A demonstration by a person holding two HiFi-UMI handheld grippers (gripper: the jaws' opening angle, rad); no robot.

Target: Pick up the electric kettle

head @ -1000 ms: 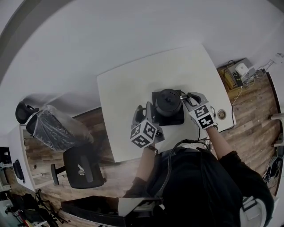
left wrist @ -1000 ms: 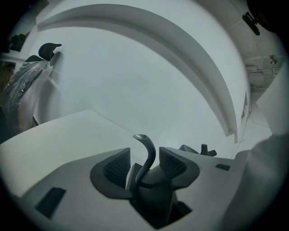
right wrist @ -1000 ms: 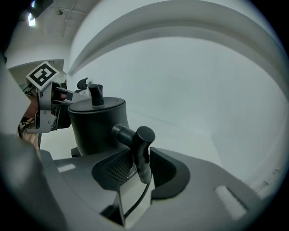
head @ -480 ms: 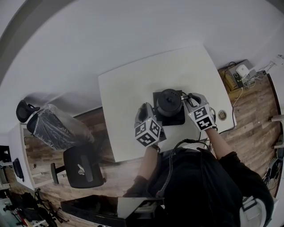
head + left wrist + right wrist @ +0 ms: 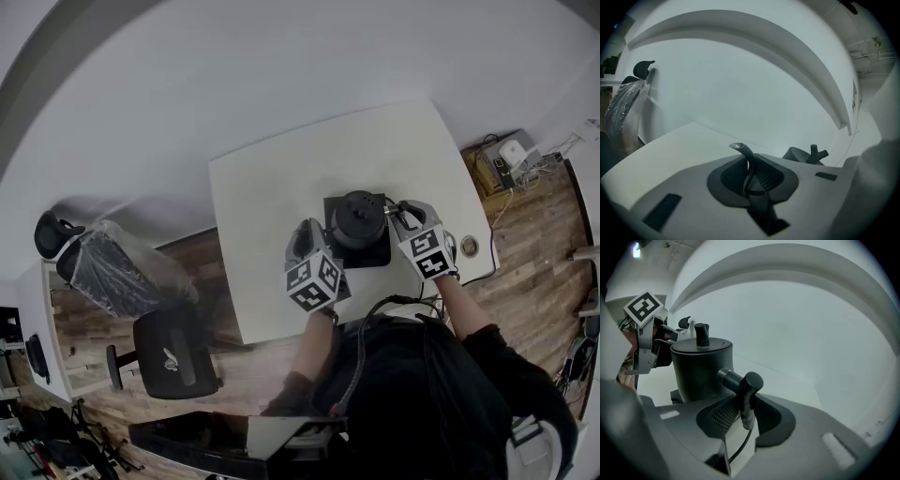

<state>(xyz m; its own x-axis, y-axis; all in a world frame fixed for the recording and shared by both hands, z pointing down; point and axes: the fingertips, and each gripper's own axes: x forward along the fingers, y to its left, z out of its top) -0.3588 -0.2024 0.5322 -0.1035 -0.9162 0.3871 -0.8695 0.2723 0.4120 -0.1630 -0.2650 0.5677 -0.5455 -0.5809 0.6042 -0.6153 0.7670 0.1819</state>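
Electric kettle (image 5: 358, 217) sits lid-on on its dark square base (image 5: 377, 255), centre frame on the white table (image 5: 272, 178); not yet lifted. 2 grippers flank it.

Left gripper (image 5: 750, 174), on the kettle's left: jaws have just been closing and now pinch a thin curved strip (image 5: 748, 159). Cannot tell which kettle part it is.

Right gripper (image 5: 743, 409): jaws have just been closing and now clamp a dark T-shaped bar (image 5: 739, 379) jutting from the kettle's side.

Judgement: reach and grasp look done; the lift off the base remains.
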